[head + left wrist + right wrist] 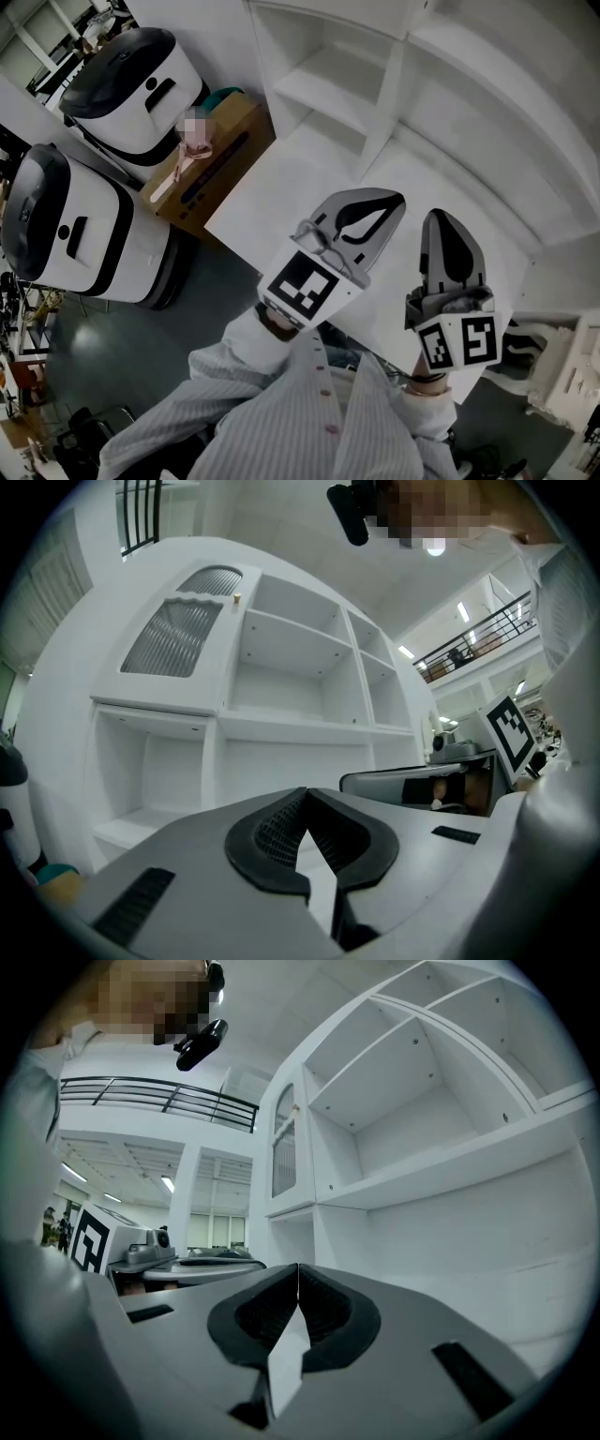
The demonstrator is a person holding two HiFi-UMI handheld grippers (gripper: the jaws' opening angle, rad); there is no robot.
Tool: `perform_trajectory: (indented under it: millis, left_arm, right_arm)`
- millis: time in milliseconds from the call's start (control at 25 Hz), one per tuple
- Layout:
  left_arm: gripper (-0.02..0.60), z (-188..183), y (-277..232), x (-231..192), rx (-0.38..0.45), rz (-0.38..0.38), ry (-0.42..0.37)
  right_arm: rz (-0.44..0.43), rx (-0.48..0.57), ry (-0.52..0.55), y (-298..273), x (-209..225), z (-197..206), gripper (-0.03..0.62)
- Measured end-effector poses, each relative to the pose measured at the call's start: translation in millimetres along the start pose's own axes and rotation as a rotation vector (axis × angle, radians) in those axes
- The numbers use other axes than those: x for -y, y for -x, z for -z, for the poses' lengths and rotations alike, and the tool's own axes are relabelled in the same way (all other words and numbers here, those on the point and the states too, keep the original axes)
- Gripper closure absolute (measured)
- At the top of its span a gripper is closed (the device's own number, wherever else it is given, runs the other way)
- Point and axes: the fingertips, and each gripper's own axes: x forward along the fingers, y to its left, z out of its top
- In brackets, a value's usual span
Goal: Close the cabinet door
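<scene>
Both tools level, facing white cabinet (309,728). Left tool (305,794): jaws together, nothing between. Right tool (298,1269): likewise together, empty. Cabinet door (176,630), ribbed glass, high at 11 o'clock from left tool; flush or ajar, cannot tell. Judged: approach step. Next: raise left tool, press closed tips near knob (237,599).

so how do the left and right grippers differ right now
In the head view the left gripper leans toward the upper right, broad side showing; the right gripper points straight up the picture and looks narrower. The left marker cube shows one marker, the right marker cube two. Shared: both are shut with nothing between the jaws, facing the white cabinet.
</scene>
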Motion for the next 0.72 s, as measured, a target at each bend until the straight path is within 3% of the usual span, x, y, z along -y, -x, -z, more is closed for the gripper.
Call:
perform_trajectory:
  millis: [720]
  left_arm:
    - [0.572, -7, -1, -9, 0.008, 0.025, -0.026]
  right_arm:
    - [0.0, -0.011, 0.007, -12, -5, 1, 0.582]
